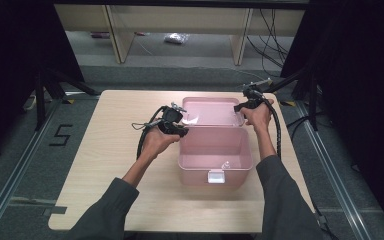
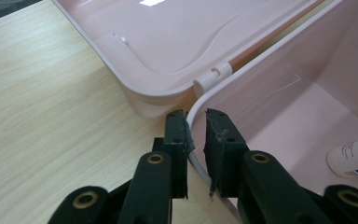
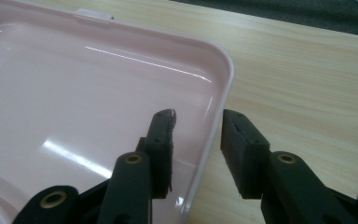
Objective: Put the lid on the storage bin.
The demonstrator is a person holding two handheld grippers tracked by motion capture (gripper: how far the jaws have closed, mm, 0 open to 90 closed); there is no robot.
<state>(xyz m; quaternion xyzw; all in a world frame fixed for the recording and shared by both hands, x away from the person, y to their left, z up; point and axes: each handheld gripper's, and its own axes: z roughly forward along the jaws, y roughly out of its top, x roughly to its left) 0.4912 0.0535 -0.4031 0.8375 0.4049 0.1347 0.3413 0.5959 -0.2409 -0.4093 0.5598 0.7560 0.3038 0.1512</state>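
Right now the right claw [image 3: 196,140] is straddling the side rim of the open lid [image 3: 98,93], unclenched, lid lying flat on the surface behind the pink box [image 1: 215,167]; the left claw [image 2: 196,140] is clamping the box's rear corner rim.

1. A pale wood-grain worktop [image 1: 105,165] lies under both hand-held grippers and spreads out well to either side of them.
2. Grey floor [image 1: 10,165] surrounds the worktop, and a black figure "5" [image 1: 60,135] is marked on it, well off to the left of the left hand-held gripper.
3. Light wooden furniture legs [image 1: 119,35] stand far beyond both hand-held grippers.
4. A small clear bag [image 1: 176,38] lies on the floor between those legs.
5. Black cables [image 1: 270,45] hang and trail beyond the right hand-held gripper.
6. A black stand [image 1: 47,85] rises beyond the left one.
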